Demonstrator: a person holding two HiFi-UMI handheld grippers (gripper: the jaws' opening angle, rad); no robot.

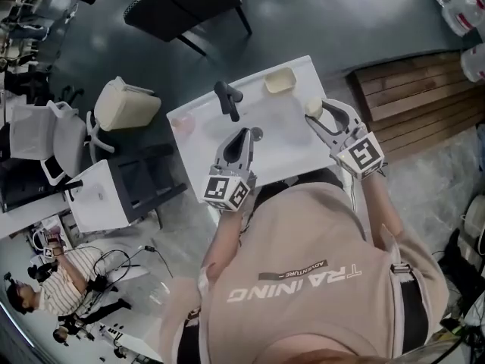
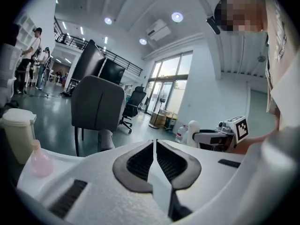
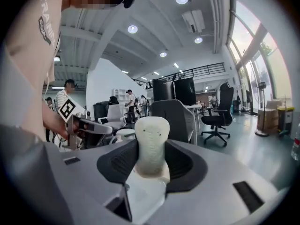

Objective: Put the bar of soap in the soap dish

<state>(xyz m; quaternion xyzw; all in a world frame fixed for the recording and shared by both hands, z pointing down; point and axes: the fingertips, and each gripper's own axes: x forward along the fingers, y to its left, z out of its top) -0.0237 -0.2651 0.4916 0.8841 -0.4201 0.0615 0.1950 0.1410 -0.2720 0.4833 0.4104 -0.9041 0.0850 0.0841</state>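
The bar of soap point(image 1: 313, 106) is cream-coloured and stands upright between the pads of my right gripper point(image 1: 317, 114), which is shut on it above the right side of the white table point(image 1: 292, 158). In the right gripper view the soap point(image 3: 151, 142) fills the gap of that gripper point(image 3: 151, 153). The soap dish point(image 1: 279, 80), pale yellow and empty, lies near the table's far edge, to the left of and beyond the soap. My left gripper point(image 1: 246, 135) hovers over the table's middle, shut on nothing; its jaws point(image 2: 154, 146) meet.
A black tap-like fixture point(image 1: 229, 99) stands left of the dish. A pink bottle point(image 2: 40, 161) is at the table's left. A black chair point(image 1: 189, 6) is beyond the table, white chairs point(image 1: 121, 105) at left, a wooden pallet point(image 1: 417, 97) at right.
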